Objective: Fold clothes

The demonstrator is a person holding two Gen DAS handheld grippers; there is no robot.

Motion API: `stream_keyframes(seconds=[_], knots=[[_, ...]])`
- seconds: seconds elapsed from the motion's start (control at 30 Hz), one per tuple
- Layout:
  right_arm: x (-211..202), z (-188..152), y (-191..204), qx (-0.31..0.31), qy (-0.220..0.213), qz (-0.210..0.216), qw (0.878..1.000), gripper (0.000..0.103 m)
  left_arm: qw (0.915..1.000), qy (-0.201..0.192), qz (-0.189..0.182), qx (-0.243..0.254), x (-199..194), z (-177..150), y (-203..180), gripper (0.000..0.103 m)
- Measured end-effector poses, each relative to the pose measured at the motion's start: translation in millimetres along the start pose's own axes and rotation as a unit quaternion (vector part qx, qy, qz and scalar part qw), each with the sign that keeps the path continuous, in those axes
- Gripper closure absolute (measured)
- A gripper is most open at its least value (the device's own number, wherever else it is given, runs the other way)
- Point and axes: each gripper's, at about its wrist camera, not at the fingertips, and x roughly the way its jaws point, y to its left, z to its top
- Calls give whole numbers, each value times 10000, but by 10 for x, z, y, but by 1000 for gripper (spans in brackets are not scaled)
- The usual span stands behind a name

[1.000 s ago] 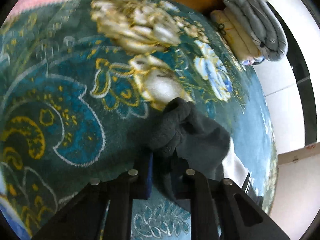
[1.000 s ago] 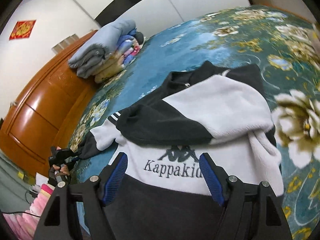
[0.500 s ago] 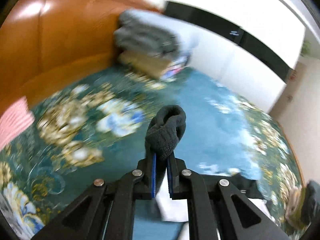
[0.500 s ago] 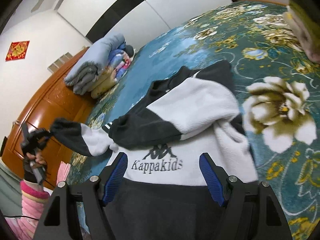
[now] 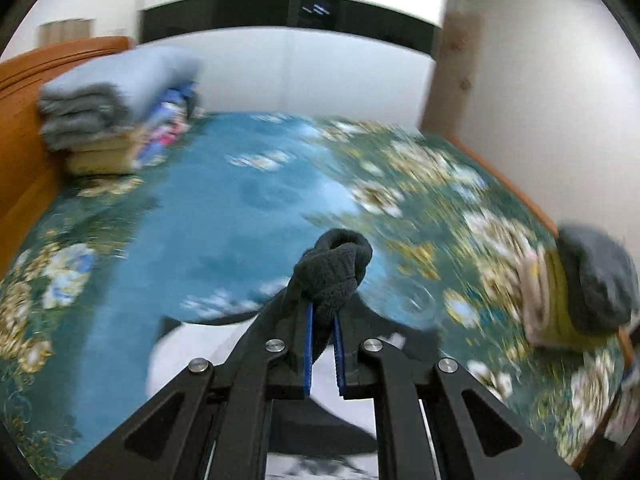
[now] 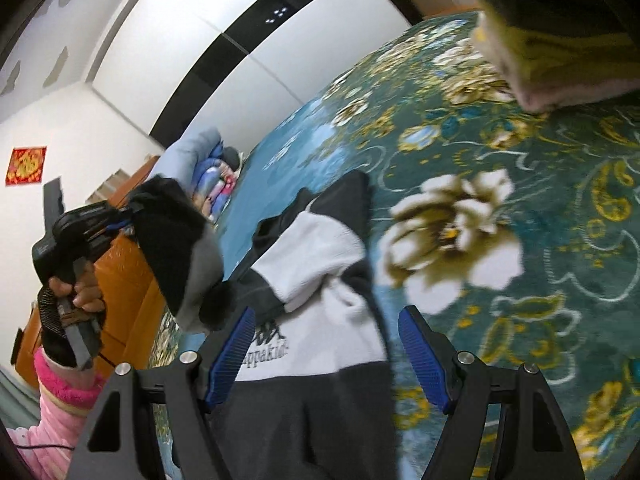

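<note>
A black-and-white fleece sweatshirt (image 6: 316, 272) with "Kappakids" lettering lies on the bed. My left gripper (image 5: 322, 320) is shut on the dark cuff (image 5: 332, 268) of its sleeve. In the right wrist view the left gripper (image 6: 124, 222) holds that sleeve (image 6: 176, 252) lifted off the bed, to the left of the sweatshirt's body. My right gripper (image 6: 326, 320) hovers open over the sweatshirt's lower front, with nothing between its blue pads (image 6: 420, 352). The white chest panel (image 5: 188, 348) shows under the left gripper.
The bed carries a teal floral blanket (image 6: 520, 208). Folded quilts (image 5: 112, 116) are stacked against the orange wooden headboard (image 5: 20, 148). A pile of folded clothes (image 5: 580, 288) sits near the bed's right edge. A hand in a pink sleeve (image 6: 64, 396) holds the left gripper.
My left gripper rose off the bed with the sleeve cuff, rolled upright and swung over the sweatshirt. The right gripper slid sideways along the sweatshirt's front, still open.
</note>
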Motion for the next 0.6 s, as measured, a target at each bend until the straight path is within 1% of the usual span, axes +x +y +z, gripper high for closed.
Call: stream_keyframes(seconds=[0.07,0.13,0.23,0.4,0.5,0.53,0.6], knots=[[-44,-5,-100,95,-23,-19,10000,26,9993,215,-69,299,199,-105,-398,94],[-90,-18,-181,166,-45,-40,9998,26,9967,544,-19,608,494,-291,-735,94],[-175,-50,-278,213,-64,-112,9997,26,9924,950,47,779,808,-516,-1017,94],[-310,-98,-429,277,-82,-259,9992,26,9845,1402,179,1035,1216,-851,-1269,94],[-356,-113,-512,357,-81,-324,9988,26,9812,1563,179,1121,1309,-957,-1303,93],[-360,-116,-528,379,-75,-335,9987,26,9808,1589,185,1117,1315,-974,-1307,90],[-364,-120,-554,412,-60,-355,9985,26,9799,1689,85,1055,1320,-977,-1282,79]])
